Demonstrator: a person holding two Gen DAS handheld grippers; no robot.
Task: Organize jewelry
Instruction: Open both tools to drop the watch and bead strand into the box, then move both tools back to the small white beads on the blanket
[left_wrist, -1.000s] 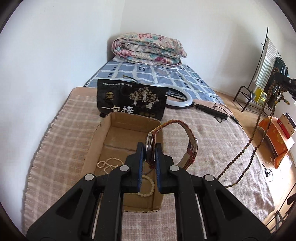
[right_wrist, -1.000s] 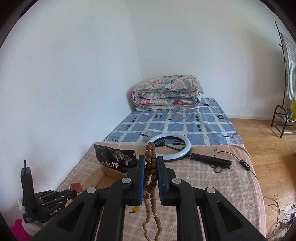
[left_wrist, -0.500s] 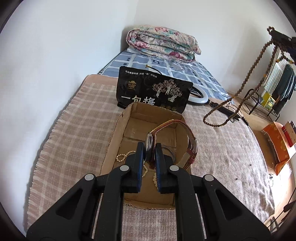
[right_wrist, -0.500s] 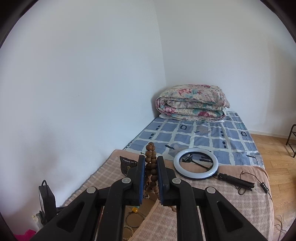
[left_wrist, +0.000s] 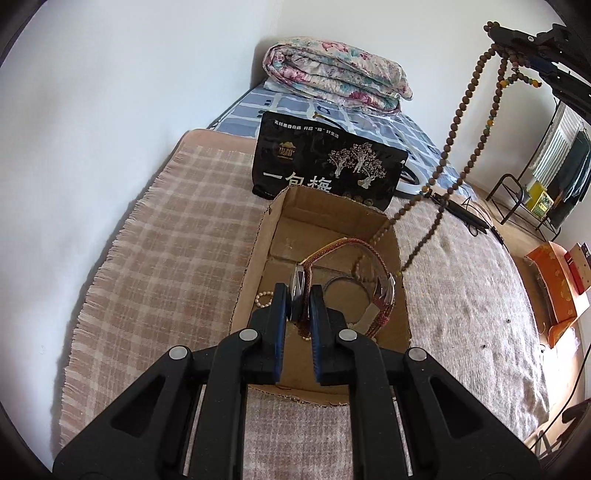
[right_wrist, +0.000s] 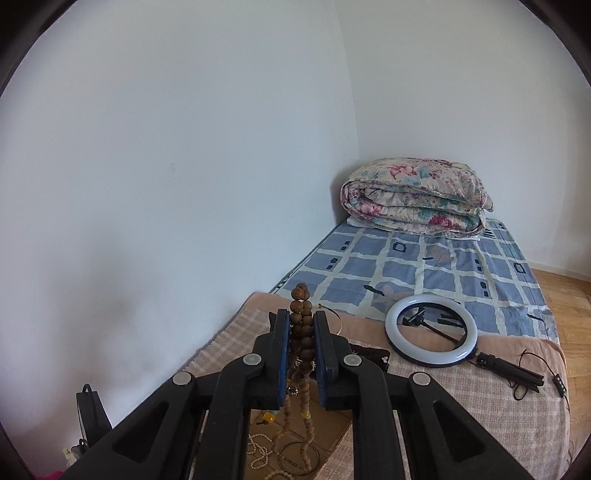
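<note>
My left gripper (left_wrist: 298, 295) is shut on a wristwatch (left_wrist: 382, 291) with a brown woven strap, held just above the open cardboard box (left_wrist: 251, 266). White bead strings (left_wrist: 264, 298) and a dark ring bangle (left_wrist: 345, 284) lie on the box floor. My right gripper (right_wrist: 301, 325) is shut on a long brown wooden bead necklace (right_wrist: 302, 334). In the left wrist view that necklace (left_wrist: 448, 136) hangs from the upper right, and its lower loop reaches over the box's far right corner. Below the right gripper the box floor shows a bangle (right_wrist: 297, 456) and pale beads (right_wrist: 258, 452).
The box stands on a plaid blanket (left_wrist: 177, 221) over a bed. A black printed pouch (left_wrist: 325, 162) lies against the box's far wall. A ring light (right_wrist: 430, 334) with its stand and cable lies beyond. A folded floral quilt (right_wrist: 413, 195) is by the wall.
The right gripper has carried the bead necklace leftward until it hangs over the box. The left gripper has moved forward and lower over the box, still holding the watch.
</note>
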